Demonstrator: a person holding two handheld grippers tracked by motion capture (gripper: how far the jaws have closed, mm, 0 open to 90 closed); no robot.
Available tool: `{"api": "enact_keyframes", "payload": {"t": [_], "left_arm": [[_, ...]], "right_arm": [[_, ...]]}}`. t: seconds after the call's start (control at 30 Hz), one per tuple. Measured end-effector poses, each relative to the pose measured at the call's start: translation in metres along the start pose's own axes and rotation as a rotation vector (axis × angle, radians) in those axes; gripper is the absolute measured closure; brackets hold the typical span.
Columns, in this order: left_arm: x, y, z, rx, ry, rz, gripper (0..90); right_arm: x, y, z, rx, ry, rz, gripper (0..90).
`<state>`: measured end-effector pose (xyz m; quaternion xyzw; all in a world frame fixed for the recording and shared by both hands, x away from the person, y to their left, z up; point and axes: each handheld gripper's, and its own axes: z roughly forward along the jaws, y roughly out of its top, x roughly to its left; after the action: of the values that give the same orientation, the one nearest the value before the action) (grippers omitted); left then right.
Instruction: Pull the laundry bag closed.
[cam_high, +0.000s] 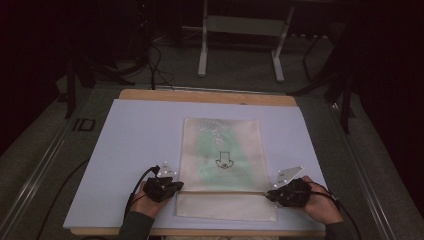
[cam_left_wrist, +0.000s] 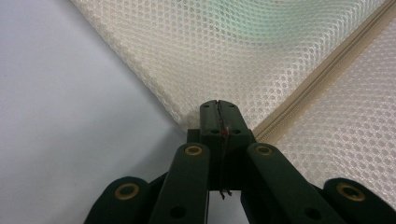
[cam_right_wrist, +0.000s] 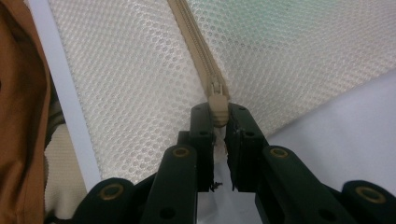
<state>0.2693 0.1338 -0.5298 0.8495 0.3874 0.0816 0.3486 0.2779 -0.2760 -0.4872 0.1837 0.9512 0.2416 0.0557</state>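
From the high view, a cream mesh bag (cam_high: 222, 155) lies flat on a pale blue sheet (cam_high: 130, 135) that covers the wooden worktop (cam_high: 207, 96). Something green with a small dark drawing shows through the mesh. A zip (cam_high: 225, 192) runs straight across the bag near its front end, from one side edge to the other. The left gripper (cam_high: 176, 188) rests at the bag's left edge, right at the end of the zip, with a hand (cam_high: 146, 202) wrapped around it. The right gripper (cam_high: 270, 194) sits at the opposite edge, at the other end of the zip, held by the other hand (cam_high: 320, 204). Beyond the worktop, a white metal frame (cam_high: 242, 35) stands on the floor.

In the left gripper view, the fingers (cam_left_wrist: 210, 119) are clenched tight together on the very edge of the mesh bag (cam_left_wrist: 224, 51), where the zip (cam_left_wrist: 322, 72) ends. The blue sheet (cam_left_wrist: 70, 116) lies bare to the left.

In the right gripper view, the fingers (cam_right_wrist: 201, 122) are closed on the beige zip pull (cam_right_wrist: 218, 106), which sits pinched between their tips. The zip (cam_right_wrist: 196, 44) runs away from them up across the mesh (cam_right_wrist: 126, 93), closed along its visible length. The blue sheet (cam_right_wrist: 345, 130) shows at the right, and an orange-brown sleeve (cam_right_wrist: 18, 116) fills the left edge.
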Motion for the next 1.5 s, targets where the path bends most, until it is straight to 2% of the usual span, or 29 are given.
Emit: {"api": "enact_keyframes", "payload": {"t": [0.13, 0.17, 0.23, 0.27, 0.33, 0.63, 0.83, 1.1, 1.3, 1.4, 1.5], "left_arm": [[0.0, 0.0, 0.0, 0.0, -0.001, -0.002, 89.5], [0.0, 0.0, 0.0, 0.0, -0.001, -0.003, 89.5], [0.0, 0.0, 0.0, 0.0, 0.0, -0.003, 89.5], [0.0, 0.0, 0.0, 0.0, 0.0, -0.004, 89.5], [0.0, 0.0, 0.0, 0.0, -0.002, -0.006, 89.5], [0.0, -0.001, 0.0, -0.007, 0.002, -0.003, 89.1], [-0.002, 0.0, -0.002, -0.016, 0.006, -0.004, 85.8], [-0.003, 0.0, -0.01, -0.076, 0.03, 0.011, 85.8], [0.002, -0.002, -0.018, -0.131, 0.066, -0.001, 85.6], [0.005, -0.003, -0.02, -0.143, 0.086, -0.011, 85.2], [0.01, -0.005, -0.022, -0.145, 0.126, -0.025, 84.6]], "right_arm": [[-0.001, -0.003, -0.001, 0.004, -0.002, 0.004, 81.7], [-0.002, -0.004, -0.001, 0.013, -0.006, 0.008, 86.8], [-0.006, -0.01, -0.001, 0.067, -0.079, 0.029, 90.0], [-0.008, -0.014, -0.003, 0.069, -0.082, 0.042, 90.0], [-0.009, -0.021, -0.006, 0.027, -0.056, 0.061, 90.0], [-0.009, -0.025, -0.004, 0.018, -0.047, 0.069, 86.7], [-0.012, -0.026, -0.005, -0.028, -0.044, 0.094, 82.6], [-0.014, -0.028, -0.009, -0.06, -0.051, 0.098, 80.1], [-0.019, -0.032, -0.015, -0.11, -0.098, 0.134, 73.1], [-0.023, -0.035, -0.017, -0.14, -0.13, 0.158, 69.1], [-0.026, -0.039, -0.018, -0.179, -0.158, 0.189, 64.0]]}}
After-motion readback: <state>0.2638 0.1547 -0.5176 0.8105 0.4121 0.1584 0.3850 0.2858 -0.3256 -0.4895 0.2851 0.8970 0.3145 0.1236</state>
